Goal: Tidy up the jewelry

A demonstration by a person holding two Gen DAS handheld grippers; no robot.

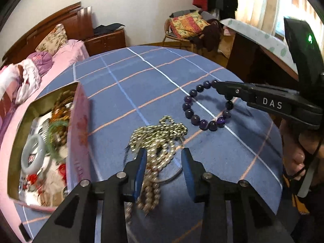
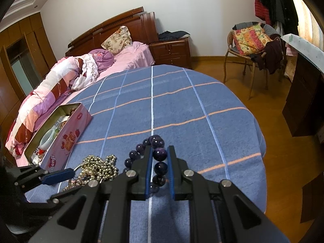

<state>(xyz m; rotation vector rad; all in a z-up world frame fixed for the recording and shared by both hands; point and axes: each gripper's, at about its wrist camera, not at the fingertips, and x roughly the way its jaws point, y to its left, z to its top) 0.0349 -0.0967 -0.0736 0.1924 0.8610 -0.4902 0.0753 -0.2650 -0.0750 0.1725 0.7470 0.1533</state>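
The pink tin sat open far left, already stuffed. Left gripper hung wide over the gold bead pile, holding nothing. Right gripper was pinched on the purple bracelet; round beads could've rolled out of that pinch, or snagged the pile
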